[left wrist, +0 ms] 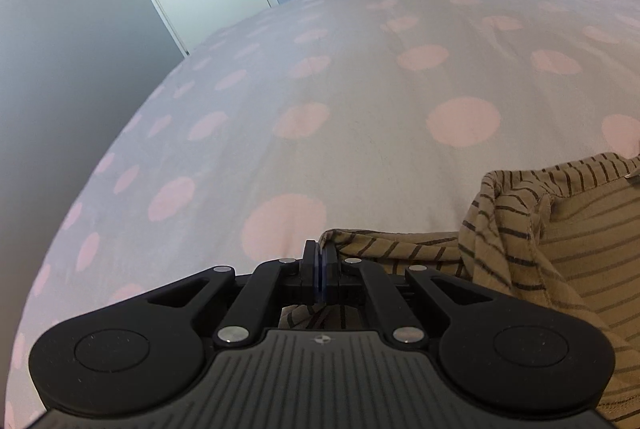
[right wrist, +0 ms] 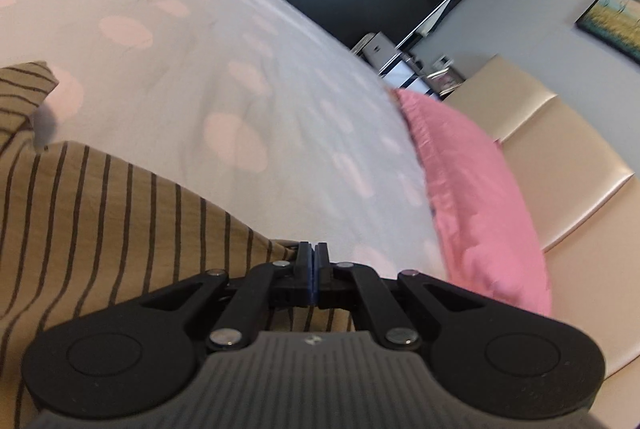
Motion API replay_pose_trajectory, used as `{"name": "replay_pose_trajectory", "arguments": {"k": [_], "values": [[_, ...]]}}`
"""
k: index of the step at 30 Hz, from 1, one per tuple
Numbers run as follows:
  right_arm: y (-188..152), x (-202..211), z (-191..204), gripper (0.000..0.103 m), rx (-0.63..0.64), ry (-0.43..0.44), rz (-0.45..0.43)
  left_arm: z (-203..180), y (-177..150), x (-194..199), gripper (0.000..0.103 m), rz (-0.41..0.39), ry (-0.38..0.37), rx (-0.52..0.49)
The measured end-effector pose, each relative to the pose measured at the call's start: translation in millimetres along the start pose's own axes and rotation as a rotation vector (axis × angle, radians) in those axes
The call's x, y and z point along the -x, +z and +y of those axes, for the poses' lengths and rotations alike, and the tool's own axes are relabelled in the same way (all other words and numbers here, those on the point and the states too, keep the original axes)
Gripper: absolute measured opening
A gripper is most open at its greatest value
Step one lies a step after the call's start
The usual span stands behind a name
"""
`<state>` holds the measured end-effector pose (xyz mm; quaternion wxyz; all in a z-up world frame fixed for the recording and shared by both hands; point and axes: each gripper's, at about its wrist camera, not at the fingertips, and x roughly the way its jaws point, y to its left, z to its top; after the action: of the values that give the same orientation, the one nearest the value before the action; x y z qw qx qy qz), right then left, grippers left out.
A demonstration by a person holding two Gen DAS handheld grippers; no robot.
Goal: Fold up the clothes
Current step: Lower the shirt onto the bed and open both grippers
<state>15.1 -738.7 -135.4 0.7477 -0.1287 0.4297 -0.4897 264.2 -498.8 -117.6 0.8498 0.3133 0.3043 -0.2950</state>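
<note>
Pinching a striped shirt (left wrist: pixel 560 249) at two edges, we have the left gripper (left wrist: pixel 320 249) and right gripper (right wrist: pixel 313 249) both clamped tight on the cloth. It hangs and drapes over the dotted bed (left wrist: pixel 360 89), near a pink pillow (right wrist: pixel 480 189).

No readable text, labels, brand names or numbers in either wrist view. Only mark is a small round emblem (left wrist: pixel 319 340) moulded on the ribbed grey housing just behind the left claw (left wrist: pixel 320 253), with a matching one (right wrist: pixel 311 340) behind the right claw (right wrist: pixel 313 253). Both too small to make out, no letters.
</note>
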Motion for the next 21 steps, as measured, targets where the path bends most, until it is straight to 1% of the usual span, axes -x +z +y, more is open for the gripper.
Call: {"name": "replay_pose_trajectory", "arguments": {"k": [2, 3, 4, 5, 6, 7, 8, 9, 11, 13, 15, 16, 18, 20, 21], "values": [[0.3, -8.3, 2.3, 0.001, -0.004, 0.045, 0.056, -1.1, -2.8, -6.8, 0.003, 0.032, -0.019, 0.0], [-0.1, -11.2, 2.4, 0.003, -0.008, 0.067, 0.082, 0.1, -4.0, -6.8, 0.004, 0.037, -0.018, -0.004], [-0.6, -11.4, 1.4, 0.004, -0.014, 0.074, 0.09, 1.4, -5.2, -6.7, 0.006, 0.041, -0.017, -0.008], [-0.9, -8.8, -1.1, 0.005, -0.022, 0.071, 0.083, 5.1, -5.5, -4.0, 0.013, 0.035, -0.014, -0.001], [-0.6, -4.3, -5.5, 0.011, -0.036, 0.074, 0.071, 10.5, -5.2, 0.4, 0.021, 0.024, -0.016, 0.017], [0.0, 0.9, -10.7, 0.018, -0.055, 0.082, 0.062, 16.0, -4.8, 4.9, 0.025, 0.013, -0.018, 0.036], [1.4, 7.3, -16.2, 0.019, -0.076, 0.094, 0.051, 22.2, -3.2, 12.0, 0.029, -0.002, -0.03, 0.06], [3.8, 16.3, -21.0, 0.019, -0.102, 0.124, 0.037, 28.4, -1.6, 19.2, 0.03, -0.018, -0.042, 0.084], [9.0, 36.9, -28.0, 0.019, -0.155, 0.216, 0.008, 35.4, 2.7, 35.8, 0.03, -0.036, -0.091, 0.121], [14.0, 57.8, -32.0, 0.019, -0.201, 0.314, -0.018, 35.5, 6.9, 51.7, 0.03, -0.037, -0.164, 0.144], [19.5, 76.9, -19.2, 0.019, -0.2, 0.426, -0.022, 28.0, 9.6, 63.1, 0.03, -0.022, -0.237, 0.146], [22.5, 85.9, -11.6, 0.019, -0.195, 0.48, -0.022, 21.8, 10.4, 67.4, 0.03, -0.015, -0.261, 0.14], [27.8, 99.7, 5.4, 0.019, -0.188, 0.564, -0.016, 8.9, 10.6, 68.6, 0.035, 0.015, -0.289, 0.123], [32.8, 110.7, 22.8, 0.024, -0.182, 0.631, -0.005, -2.5, 9.2, 64.1, 0.038, 0.053, -0.299, 0.11], [35.0, 113.2, 30.9, 0.031, -0.182, 0.653, 0.006, -6.6, 7.6, 60.0, 0.038, 0.066, -0.294, 0.108]]}}
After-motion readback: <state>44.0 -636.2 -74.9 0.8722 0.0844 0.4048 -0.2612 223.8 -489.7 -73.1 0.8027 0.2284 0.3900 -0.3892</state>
